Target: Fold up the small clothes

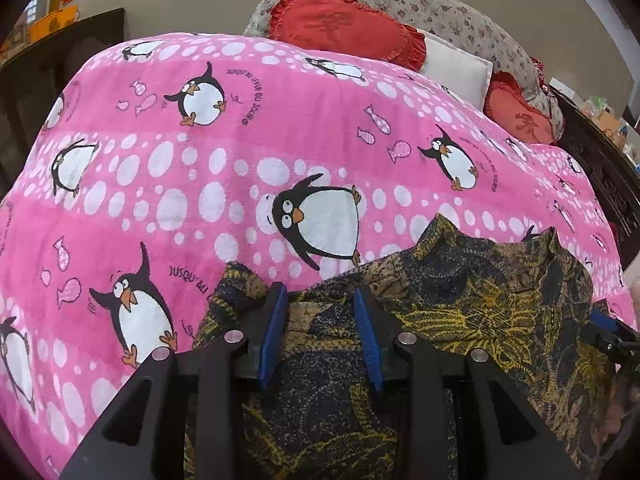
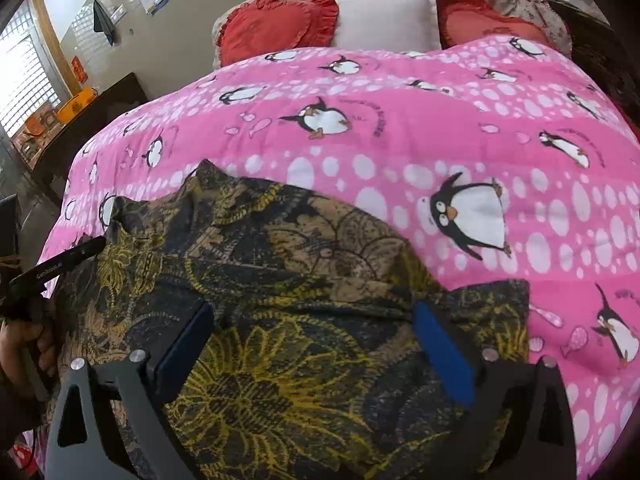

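Note:
A small dark batik garment with yellow and brown leaf patterns (image 1: pixel 460 300) lies crumpled on the pink penguin blanket (image 1: pixel 240 160) at the bed's near edge. My left gripper (image 1: pixel 320 300) is open, its blue-padded fingers (image 1: pixel 274 328) straddling a raised fold of the garment's left part. In the right wrist view the same garment (image 2: pixel 280 260) spreads below my right gripper (image 2: pixel 316 320), which is wide open over it, blue pads (image 2: pixel 440 352) apart and holding nothing. The left gripper's black body (image 2: pixel 56 264) shows at the garment's left edge.
Red heart-shaped cushions (image 2: pixel 276 28), a white pillow (image 2: pixel 384 16) and a floral pillow (image 1: pixel 440 12) lie at the head of the bed. A dark wooden bed frame (image 1: pixel 608 168) runs along the right side. Dark furniture (image 2: pixel 100 112) stands left of the bed.

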{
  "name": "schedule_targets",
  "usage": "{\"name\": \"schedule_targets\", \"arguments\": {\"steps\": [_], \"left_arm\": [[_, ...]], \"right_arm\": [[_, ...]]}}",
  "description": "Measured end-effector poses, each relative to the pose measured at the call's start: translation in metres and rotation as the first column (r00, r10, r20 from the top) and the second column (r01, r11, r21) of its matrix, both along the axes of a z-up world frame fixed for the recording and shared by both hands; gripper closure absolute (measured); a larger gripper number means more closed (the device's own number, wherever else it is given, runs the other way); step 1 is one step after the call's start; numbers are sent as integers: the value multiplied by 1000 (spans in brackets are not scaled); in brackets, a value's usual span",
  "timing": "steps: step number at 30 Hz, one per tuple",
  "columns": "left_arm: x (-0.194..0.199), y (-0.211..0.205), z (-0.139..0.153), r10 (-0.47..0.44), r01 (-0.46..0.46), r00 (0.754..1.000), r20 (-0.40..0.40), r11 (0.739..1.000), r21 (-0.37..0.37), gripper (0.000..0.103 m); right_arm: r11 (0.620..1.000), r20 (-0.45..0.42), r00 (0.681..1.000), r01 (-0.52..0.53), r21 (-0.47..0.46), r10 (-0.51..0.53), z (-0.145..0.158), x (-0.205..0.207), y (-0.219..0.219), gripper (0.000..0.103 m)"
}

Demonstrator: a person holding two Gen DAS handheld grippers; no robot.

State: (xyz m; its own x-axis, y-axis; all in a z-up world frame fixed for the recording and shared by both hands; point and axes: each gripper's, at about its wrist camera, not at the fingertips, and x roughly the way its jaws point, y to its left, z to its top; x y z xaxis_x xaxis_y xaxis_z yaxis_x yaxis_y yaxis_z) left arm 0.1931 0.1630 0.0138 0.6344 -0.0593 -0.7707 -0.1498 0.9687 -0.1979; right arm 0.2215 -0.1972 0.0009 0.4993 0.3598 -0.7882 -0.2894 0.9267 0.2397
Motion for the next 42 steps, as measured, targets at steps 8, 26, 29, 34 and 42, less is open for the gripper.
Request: {"name": "schedule_targets", "arguments": {"steps": [8, 26, 29, 34, 42], "left_arm": [[4, 2, -1, -6, 6, 1000, 3, 1000, -17, 87], [-105, -22, 61, -184, 186, 982, 52, 982, -38, 84], [-134, -36, 37, -243, 244, 969, -31, 969, 33, 84], [-157, -29, 24, -259, 261, 965, -54, 965, 34, 84], [-201, -19, 20, -276, 276, 960, -35, 961, -7, 75]], "right_arm": [[1000, 8, 1000, 7, 15, -7, 0, -3, 1, 1], [989, 98, 994, -31, -143, 45, 77, -104, 12, 26], [981, 72, 992, -87, -176, 101, 60, -139, 14, 26], [979, 49, 998, -16, -204, 27, 21, -163, -5, 25], [973, 84, 991, -84, -214, 104, 36, -204, 25, 13]]}}
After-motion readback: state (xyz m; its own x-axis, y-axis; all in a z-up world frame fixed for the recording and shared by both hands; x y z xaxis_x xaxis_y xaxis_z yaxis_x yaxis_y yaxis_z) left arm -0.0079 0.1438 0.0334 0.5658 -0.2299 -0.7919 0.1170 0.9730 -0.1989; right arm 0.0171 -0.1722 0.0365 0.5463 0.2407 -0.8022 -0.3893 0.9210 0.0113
